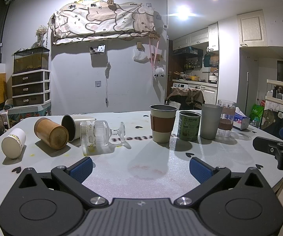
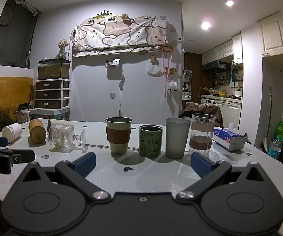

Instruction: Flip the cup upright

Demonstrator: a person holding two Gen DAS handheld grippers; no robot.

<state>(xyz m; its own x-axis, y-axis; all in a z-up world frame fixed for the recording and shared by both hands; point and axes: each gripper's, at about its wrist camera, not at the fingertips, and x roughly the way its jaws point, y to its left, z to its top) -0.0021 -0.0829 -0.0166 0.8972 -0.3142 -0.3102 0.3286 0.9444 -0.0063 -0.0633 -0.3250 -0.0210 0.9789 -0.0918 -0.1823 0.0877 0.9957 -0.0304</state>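
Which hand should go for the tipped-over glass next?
Left, probably. The glass lies just ahead of the open left tongs, while the right tongs, also open, face the standing cups, with the glass farther left.

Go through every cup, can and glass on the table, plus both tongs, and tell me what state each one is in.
White cup: on its side.
Wooden cup: on its side.
Steel cup: on its side.
Stemmed glass: on its side.
Sleeved cup: upright.
Green can: upright, open top.
Grey tumbler: upright.
Clear glass: upright.
Left tongs: open, empty.
Right tongs: open, empty.
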